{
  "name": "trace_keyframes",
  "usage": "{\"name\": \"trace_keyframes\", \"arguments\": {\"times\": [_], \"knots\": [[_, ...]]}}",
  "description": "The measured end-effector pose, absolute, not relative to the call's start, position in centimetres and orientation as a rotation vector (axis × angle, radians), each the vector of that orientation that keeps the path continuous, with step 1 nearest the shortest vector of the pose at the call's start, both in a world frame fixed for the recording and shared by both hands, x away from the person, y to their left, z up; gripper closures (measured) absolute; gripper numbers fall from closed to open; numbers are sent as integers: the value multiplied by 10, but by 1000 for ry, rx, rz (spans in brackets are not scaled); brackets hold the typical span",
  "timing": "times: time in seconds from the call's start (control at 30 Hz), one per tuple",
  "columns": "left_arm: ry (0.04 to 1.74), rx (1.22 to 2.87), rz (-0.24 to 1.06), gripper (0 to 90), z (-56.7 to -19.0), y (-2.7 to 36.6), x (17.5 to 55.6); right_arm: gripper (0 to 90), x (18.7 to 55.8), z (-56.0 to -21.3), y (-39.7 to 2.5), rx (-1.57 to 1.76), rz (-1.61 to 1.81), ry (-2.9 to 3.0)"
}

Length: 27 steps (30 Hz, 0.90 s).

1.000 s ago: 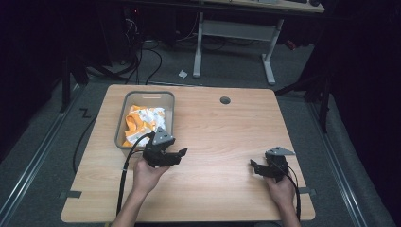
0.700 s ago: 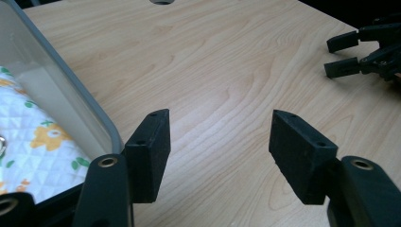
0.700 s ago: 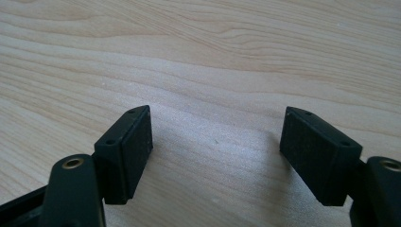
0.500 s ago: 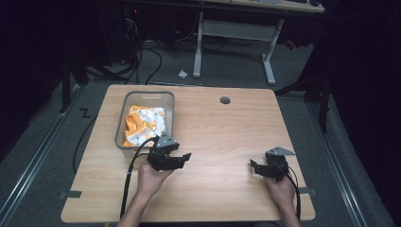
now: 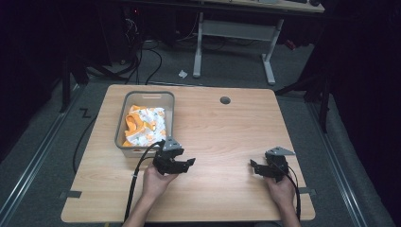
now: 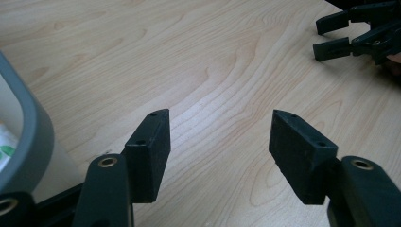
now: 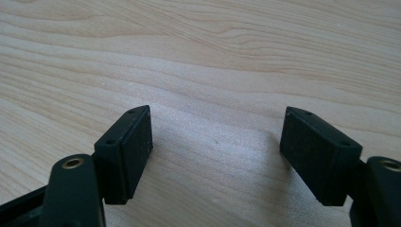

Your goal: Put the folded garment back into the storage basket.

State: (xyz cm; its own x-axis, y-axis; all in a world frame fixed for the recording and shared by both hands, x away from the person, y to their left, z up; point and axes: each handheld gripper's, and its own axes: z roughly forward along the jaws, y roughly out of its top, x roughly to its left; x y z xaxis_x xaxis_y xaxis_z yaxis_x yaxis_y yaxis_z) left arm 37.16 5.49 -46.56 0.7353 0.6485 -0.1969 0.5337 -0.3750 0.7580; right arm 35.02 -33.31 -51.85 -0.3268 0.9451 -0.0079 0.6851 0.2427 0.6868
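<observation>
Grey bin of orange and white packets sitting at the table's left, both grippers empty

The grey bin (image 5: 144,124) is holding crumpled orange-and-white packets (image 5: 144,124). The left gripper (image 5: 185,164) is hovering just beside the bin's near edge, jaws spread wide, gripping nothing, pointing right. The right gripper (image 5: 254,167) is sitting well apart over bare wooden table (image 5: 227,137), jaws also gaping wide, empty, pointing left.

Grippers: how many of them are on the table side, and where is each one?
2. The left gripper is beside the grey bin, the right gripper near the table's right front.
</observation>
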Motion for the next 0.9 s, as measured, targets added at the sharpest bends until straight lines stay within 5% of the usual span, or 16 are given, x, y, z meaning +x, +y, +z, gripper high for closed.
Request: {"name": "trace_keyframes", "arguments": {"times": [0.9], "knots": [[972,2101,118,395,-502,50,372,264,350,-518,-333,1490,828,2099]]}}
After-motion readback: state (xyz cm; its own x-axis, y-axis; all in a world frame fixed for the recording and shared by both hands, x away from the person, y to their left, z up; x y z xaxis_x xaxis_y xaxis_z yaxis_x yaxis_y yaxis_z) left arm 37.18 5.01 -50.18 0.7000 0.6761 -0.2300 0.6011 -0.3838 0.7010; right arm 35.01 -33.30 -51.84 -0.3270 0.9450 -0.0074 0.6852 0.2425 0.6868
